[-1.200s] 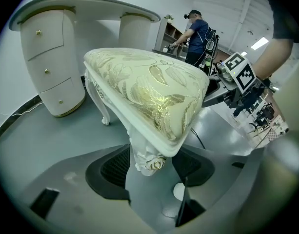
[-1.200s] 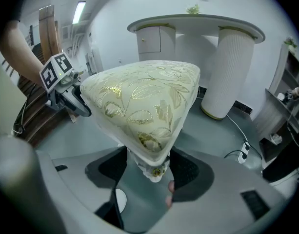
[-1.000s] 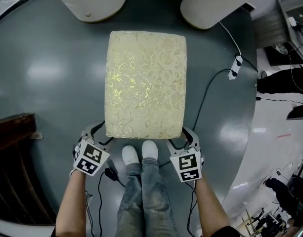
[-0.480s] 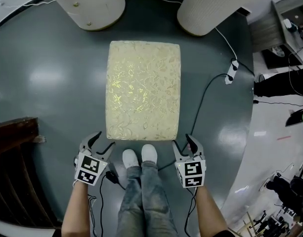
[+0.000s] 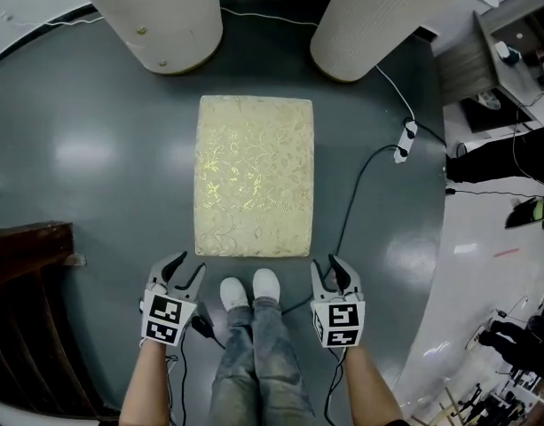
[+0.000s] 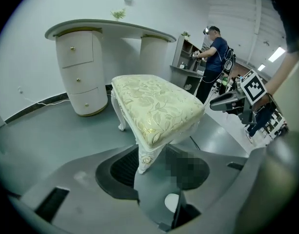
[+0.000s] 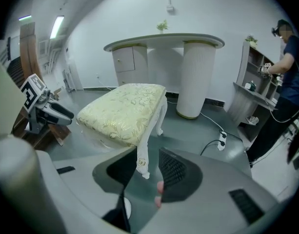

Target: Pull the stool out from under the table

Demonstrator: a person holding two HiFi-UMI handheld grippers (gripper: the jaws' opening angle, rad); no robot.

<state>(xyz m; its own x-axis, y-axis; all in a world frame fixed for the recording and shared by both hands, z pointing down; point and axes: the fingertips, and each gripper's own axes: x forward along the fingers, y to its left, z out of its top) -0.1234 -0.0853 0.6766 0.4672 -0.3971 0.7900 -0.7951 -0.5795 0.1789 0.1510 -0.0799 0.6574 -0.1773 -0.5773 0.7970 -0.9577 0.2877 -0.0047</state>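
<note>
**My rig from above**

At bottom centre I see faded blue jeans (image 5: 254, 366) and white shoes (image 5: 251, 287). My grey left gripper (image 5: 189, 264) and grey right gripper (image 5: 325, 263) each carry a black-and-white marker cube (image 5: 165, 319) and trail a thin black cable (image 5: 203, 329). Their jaws have just been closing, with nothing between them.

Glossy grey floor (image 5: 76, 149), white wall (image 6: 27, 57)

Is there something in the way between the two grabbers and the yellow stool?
No, nothing visible. Only bare floor lies between the stool and the left gripper and right gripper. Both have just been closing their jaws partway, with nothing in them. The person's shoes stand between the grippers, in neither's path.
</note>
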